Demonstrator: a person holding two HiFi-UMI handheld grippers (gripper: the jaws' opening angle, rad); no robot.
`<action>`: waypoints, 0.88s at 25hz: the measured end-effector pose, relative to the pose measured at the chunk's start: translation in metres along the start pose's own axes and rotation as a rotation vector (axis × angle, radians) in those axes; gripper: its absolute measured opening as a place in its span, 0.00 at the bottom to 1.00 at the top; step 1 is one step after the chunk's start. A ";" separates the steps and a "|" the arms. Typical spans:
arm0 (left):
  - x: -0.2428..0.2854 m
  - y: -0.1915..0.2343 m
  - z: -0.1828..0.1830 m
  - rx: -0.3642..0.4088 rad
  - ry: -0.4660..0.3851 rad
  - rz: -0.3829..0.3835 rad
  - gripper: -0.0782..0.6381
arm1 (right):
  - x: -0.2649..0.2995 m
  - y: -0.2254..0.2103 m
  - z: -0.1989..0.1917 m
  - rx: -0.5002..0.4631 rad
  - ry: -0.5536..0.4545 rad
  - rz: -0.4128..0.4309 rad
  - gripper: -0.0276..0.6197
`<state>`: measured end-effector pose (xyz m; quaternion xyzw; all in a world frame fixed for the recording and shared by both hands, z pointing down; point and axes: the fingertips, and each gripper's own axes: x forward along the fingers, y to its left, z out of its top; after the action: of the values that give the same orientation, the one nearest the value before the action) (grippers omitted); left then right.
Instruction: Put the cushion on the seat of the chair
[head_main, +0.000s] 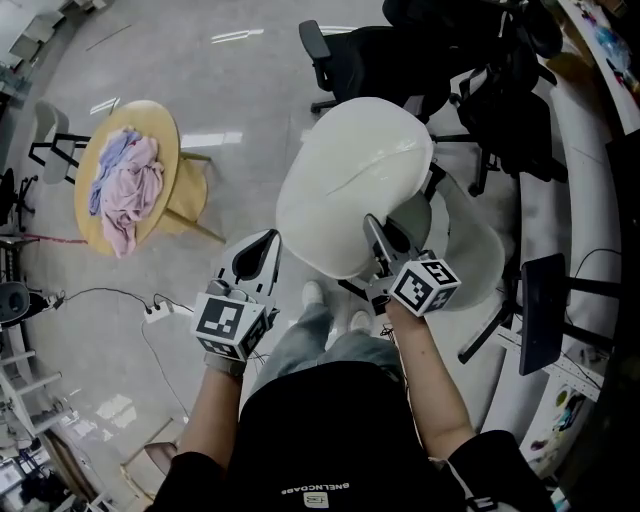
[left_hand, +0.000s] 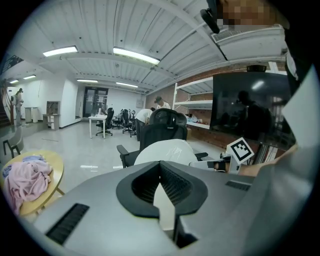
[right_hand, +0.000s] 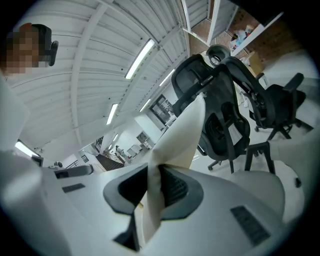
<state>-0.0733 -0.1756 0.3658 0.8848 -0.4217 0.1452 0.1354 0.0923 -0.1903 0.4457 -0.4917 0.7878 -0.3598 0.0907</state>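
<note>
A big white cushion (head_main: 350, 185) hangs in front of me, pinched from both sides. My left gripper (head_main: 267, 243) is shut on its left edge, and a cream strip of the cushion shows between the jaws of the left gripper (left_hand: 163, 195). My right gripper (head_main: 376, 235) is shut on the cushion's near right edge. In the right gripper view the cushion (right_hand: 180, 135) rises from the jaws of the right gripper (right_hand: 151, 195). The chair's white seat (head_main: 475, 255) lies just below and right of the cushion, partly hidden by it.
A round wooden table (head_main: 165, 130) with pink and blue cloths stands at the left. Black office chairs (head_main: 400, 50) crowd the far side, and one black chair (right_hand: 225, 100) stands close behind the cushion. A power strip (head_main: 158, 311) with cable lies on the floor. A white desk (head_main: 590, 150) curves along the right.
</note>
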 end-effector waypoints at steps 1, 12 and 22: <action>0.001 0.002 -0.004 -0.003 0.007 0.000 0.12 | 0.002 -0.005 -0.005 0.005 0.008 -0.008 0.14; 0.006 0.014 -0.047 -0.031 0.083 0.005 0.12 | 0.023 -0.055 -0.050 0.081 0.077 -0.074 0.14; -0.006 0.032 -0.076 -0.065 0.126 0.047 0.12 | 0.046 -0.100 -0.092 0.138 0.137 -0.134 0.14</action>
<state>-0.1126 -0.1634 0.4377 0.8589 -0.4373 0.1899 0.1868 0.0940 -0.2110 0.5875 -0.5099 0.7309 -0.4512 0.0460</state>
